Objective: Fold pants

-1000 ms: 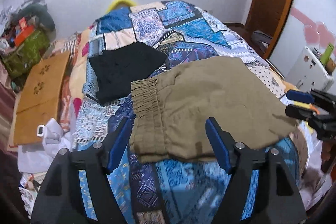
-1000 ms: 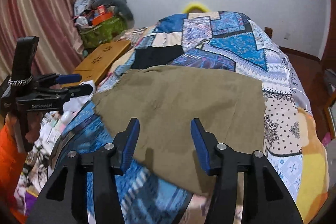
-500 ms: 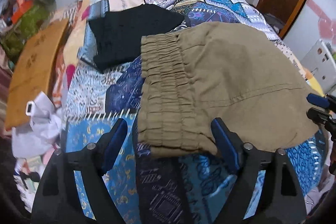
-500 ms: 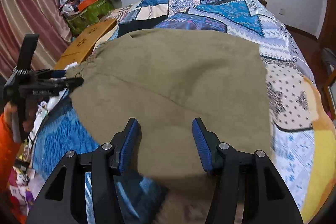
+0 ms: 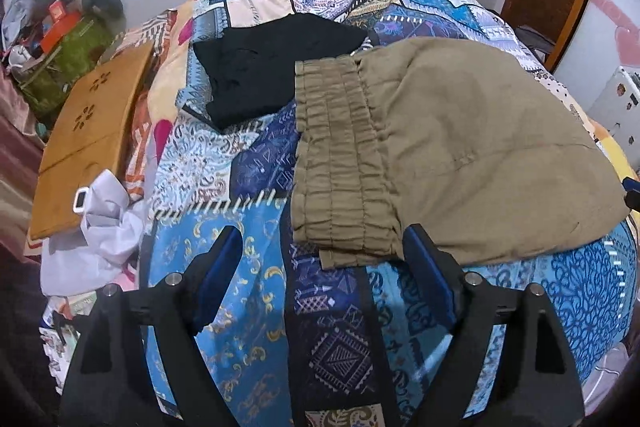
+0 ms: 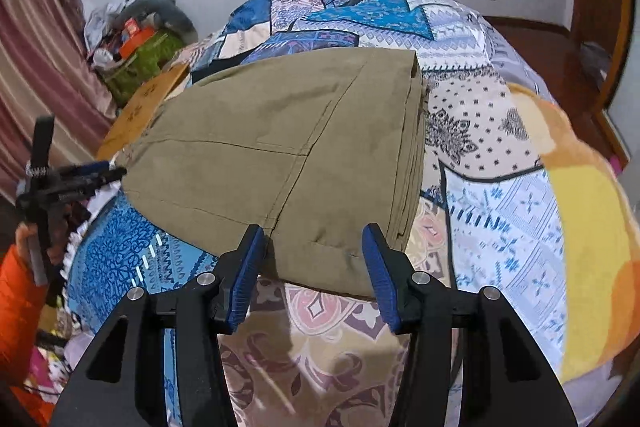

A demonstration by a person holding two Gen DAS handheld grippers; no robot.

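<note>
With our left gripper (image 5: 320,279) and right gripper (image 6: 314,273) both open and empty at the bed's (image 5: 248,307) near edge, we risk pinching the quilt (image 6: 500,211) together with the pants (image 5: 460,155).

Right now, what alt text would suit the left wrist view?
Khaki pants, folded, lie on a patchwork quilt, waistband toward the left gripper, whose open jaws hover at its near corner. A black garment lies beyond.
</note>
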